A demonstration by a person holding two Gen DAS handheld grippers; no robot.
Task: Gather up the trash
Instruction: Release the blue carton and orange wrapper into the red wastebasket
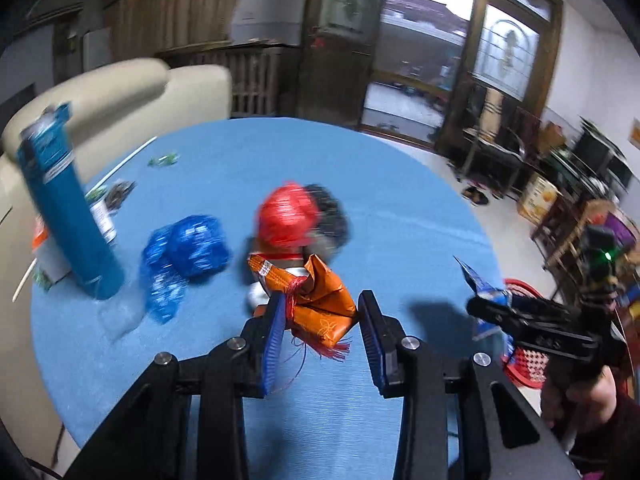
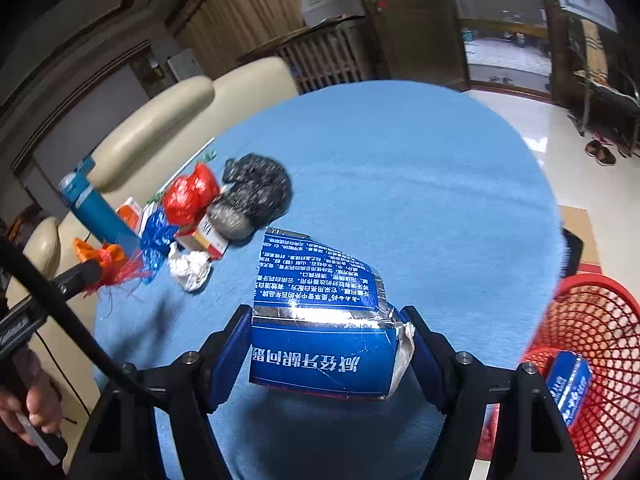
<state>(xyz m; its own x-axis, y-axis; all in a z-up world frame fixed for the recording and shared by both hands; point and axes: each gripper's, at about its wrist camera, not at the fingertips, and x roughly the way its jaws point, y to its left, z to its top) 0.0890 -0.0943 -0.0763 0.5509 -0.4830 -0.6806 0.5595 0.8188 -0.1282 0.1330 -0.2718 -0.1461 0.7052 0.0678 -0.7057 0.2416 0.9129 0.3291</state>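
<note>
Right hand-held gripper [image 2: 326, 354] clenched on blue carton [image 2: 320, 332], left hand-held gripper [image 1: 320, 328] released around orange wrapper [image 1: 320, 304]; blue tablecloth [image 2: 400, 180]; red basket [image 2: 592, 320] beside.

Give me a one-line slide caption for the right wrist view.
Right gripper carries a flattened blue carton above the blue table, red basket waiting at right.

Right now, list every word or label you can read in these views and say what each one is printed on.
"减轻牙龈问题": large white characters, seen upside down, on the blue carton clamped in the right gripper.
Fine print on that carton's upper panel: too small to read reliably.
Second blue carton in the red basket: print blurred.
Blue bottle label: blurred.
Small orange-and-white box: unreadable.
</note>
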